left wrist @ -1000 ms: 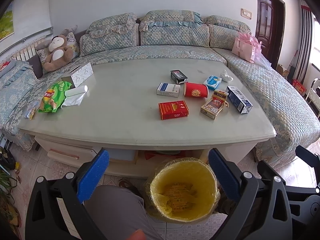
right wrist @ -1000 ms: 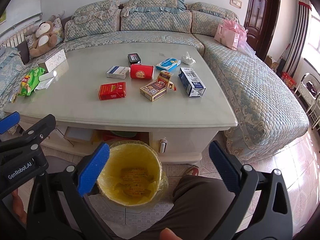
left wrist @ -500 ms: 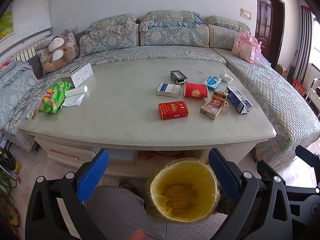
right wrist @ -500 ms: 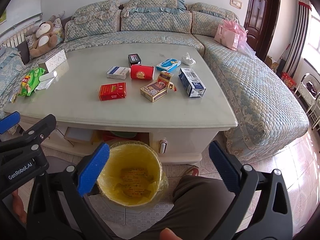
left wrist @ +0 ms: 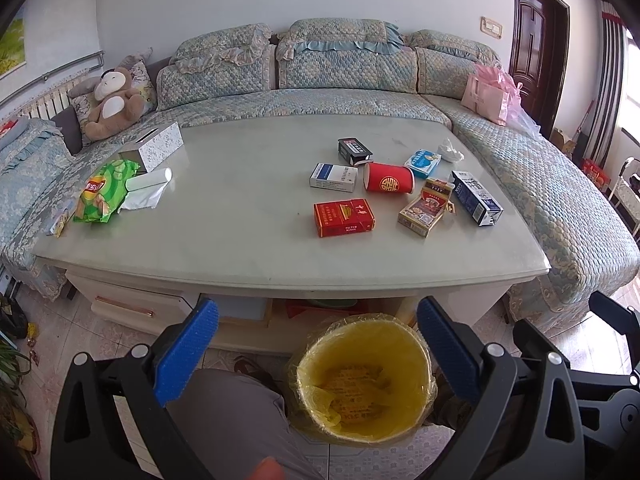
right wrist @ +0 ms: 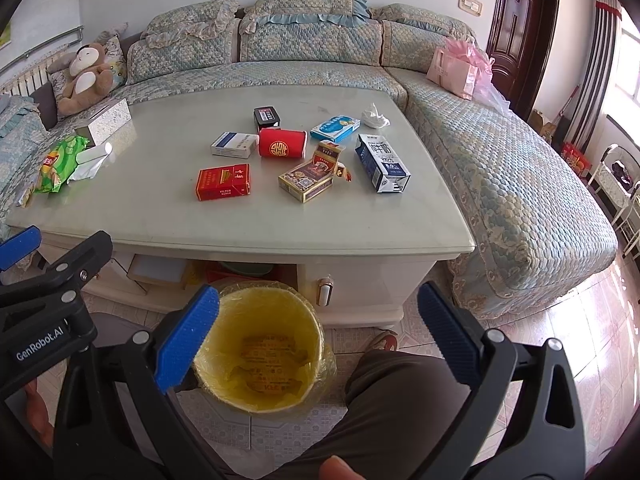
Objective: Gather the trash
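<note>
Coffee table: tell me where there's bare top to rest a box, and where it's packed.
Bare: the wide middle of the coffee table, between the green chip bag and the red cigarette pack, plus the whole near edge and the far edge by the sofa. Packed: the right half around the red paper cup, where boxes sit close together.

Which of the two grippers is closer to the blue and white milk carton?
Right. The milk carton lies towards the table's right side, ahead of the right gripper; the left gripper sits further left, both held back above the bin.

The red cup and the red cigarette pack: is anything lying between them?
No. In both views, bare tabletop separates the red cup from the red cigarette pack.
</note>
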`<state>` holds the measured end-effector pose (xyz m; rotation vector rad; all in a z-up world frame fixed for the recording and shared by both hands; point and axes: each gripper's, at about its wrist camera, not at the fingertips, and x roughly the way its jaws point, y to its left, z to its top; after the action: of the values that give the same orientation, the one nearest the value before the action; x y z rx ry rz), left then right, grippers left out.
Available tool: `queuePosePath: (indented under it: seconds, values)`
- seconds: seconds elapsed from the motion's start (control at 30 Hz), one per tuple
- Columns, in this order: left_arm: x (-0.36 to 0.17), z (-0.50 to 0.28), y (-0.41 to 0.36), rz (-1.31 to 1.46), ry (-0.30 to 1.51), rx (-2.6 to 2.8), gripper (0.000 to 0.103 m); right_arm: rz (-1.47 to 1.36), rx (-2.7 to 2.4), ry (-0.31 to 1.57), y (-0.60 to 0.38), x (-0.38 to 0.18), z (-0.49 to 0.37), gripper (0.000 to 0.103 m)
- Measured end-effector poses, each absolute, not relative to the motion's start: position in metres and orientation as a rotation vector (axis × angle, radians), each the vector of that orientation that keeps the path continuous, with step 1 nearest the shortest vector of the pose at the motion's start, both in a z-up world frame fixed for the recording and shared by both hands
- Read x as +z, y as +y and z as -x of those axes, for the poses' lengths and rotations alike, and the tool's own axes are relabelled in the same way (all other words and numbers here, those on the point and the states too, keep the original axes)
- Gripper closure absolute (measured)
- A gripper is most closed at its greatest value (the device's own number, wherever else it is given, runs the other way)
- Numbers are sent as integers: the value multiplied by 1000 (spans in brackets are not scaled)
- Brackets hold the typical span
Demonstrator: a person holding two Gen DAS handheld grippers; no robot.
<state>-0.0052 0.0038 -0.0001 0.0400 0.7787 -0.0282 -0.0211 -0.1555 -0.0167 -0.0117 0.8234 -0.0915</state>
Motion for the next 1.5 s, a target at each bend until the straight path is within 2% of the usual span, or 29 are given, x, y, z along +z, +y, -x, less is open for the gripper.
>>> queuePosePath:
  seconds: [0.93, 1.23, 1.5]
  values:
    - [-6, -6, 2, -17, 793, -67, 6, -8, -75, 825, -161, -21, 12, 6]
    - [-13, -34, -3, -52, 780, -74, 6, 0, -70, 835, -173, -26, -16, 6]
    - [-26, -92, -6, -131, 798, -112, 6, -17, -68, 867, -194, -30, -64, 6]
